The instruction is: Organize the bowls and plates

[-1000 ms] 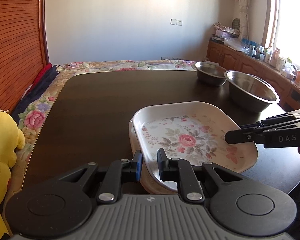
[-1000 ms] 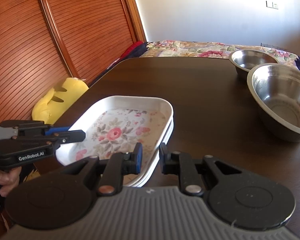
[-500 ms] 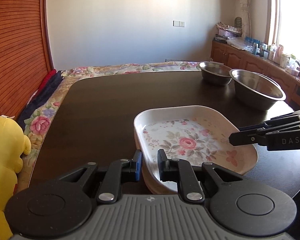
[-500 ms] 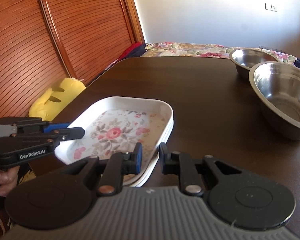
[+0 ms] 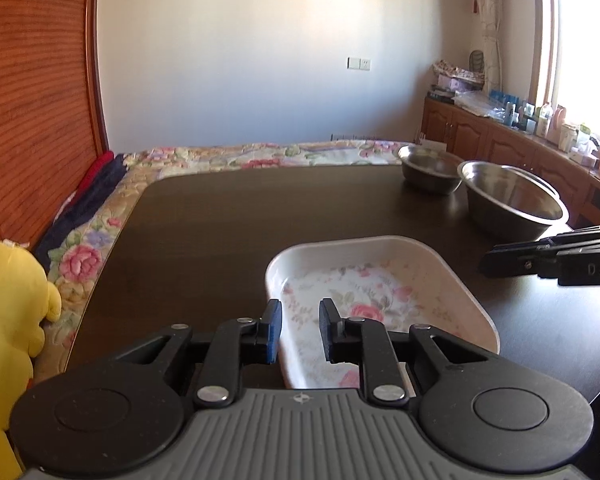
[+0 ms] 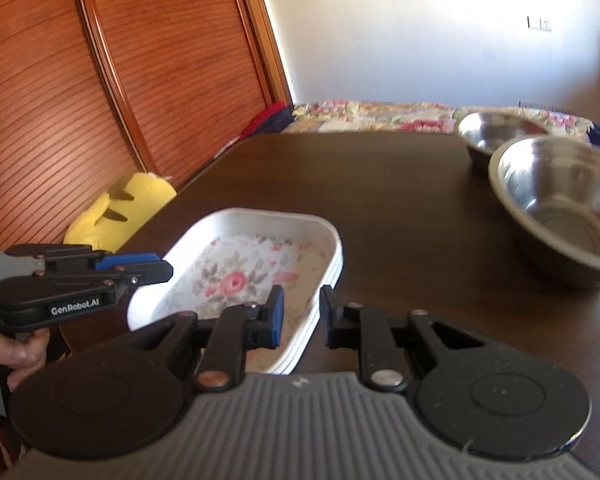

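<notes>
A white floral plate (image 5: 380, 280) (image 6: 240, 264) tops a short stack of like plates near the front of the dark table (image 5: 260, 220). My left gripper (image 5: 300, 320) (image 6: 168, 270) straddles the plate's left rim; its jaws are opening and the pads stand just off the rim. My right gripper (image 6: 302, 312) (image 5: 488, 264) is at the opposite rim, jaws narrow and shut on the plate's edge. A large steel bowl (image 5: 512, 204) (image 6: 560, 216) and a small steel bowl (image 5: 428, 168) (image 6: 496, 132) stand side by side at the far right.
A yellow plush toy (image 5: 8, 300) (image 6: 132, 208) leans by the table's left edge. A flowered quilt (image 5: 260, 156) lies behind the table. Slatted wooden doors (image 6: 100, 80) close off the left. Low cabinets (image 5: 500, 144) with bottles run under the window. A hand (image 6: 16, 356) holds the left gripper.
The top plate has settled flat onto the stack. My left jaws have widened a little around its rim. The right gripper stays at the other rim.
</notes>
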A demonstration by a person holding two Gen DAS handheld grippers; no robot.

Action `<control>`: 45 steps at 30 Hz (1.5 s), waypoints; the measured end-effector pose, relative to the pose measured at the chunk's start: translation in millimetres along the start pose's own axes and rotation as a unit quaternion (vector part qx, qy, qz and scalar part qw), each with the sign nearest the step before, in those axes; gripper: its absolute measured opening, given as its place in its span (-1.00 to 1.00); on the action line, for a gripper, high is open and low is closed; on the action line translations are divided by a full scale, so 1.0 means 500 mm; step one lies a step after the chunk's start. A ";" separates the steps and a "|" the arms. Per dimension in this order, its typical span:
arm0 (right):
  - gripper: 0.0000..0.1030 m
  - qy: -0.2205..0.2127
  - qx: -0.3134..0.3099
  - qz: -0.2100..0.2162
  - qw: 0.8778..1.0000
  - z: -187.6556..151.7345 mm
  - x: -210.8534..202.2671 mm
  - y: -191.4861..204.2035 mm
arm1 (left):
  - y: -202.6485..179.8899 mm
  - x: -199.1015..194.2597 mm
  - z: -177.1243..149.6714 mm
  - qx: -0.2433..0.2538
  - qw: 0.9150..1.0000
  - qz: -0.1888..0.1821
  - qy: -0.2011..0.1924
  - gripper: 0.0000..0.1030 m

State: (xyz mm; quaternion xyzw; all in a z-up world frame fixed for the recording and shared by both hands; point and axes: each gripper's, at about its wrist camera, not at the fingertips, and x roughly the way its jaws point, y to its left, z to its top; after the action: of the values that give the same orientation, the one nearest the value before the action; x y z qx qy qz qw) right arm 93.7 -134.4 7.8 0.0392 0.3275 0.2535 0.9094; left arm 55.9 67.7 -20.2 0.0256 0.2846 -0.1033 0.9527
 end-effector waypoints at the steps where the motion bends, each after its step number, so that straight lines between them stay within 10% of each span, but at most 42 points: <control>1: -0.58 -0.006 0.000 -0.002 1.000 0.003 -0.006 -0.003 | -0.004 -0.002 0.004 0.000 1.000 -0.002 -0.004 -0.54; 20: -0.58 -0.103 0.026 -0.092 0.990 0.045 -0.143 -0.189 | -0.201 0.092 0.098 0.026 0.996 -0.083 -0.019 -0.34; 45: -0.29 -0.120 0.051 -0.138 0.982 0.034 -0.128 -0.398 | -0.340 0.238 0.168 0.039 0.994 -0.103 -0.019 0.66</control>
State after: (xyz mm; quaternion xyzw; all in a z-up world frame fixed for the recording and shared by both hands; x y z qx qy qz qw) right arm 148.7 -336.7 10.7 0.0704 0.2308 0.1022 0.9651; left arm 162.2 -129.1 -13.5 0.0315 0.2635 -0.2126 0.9404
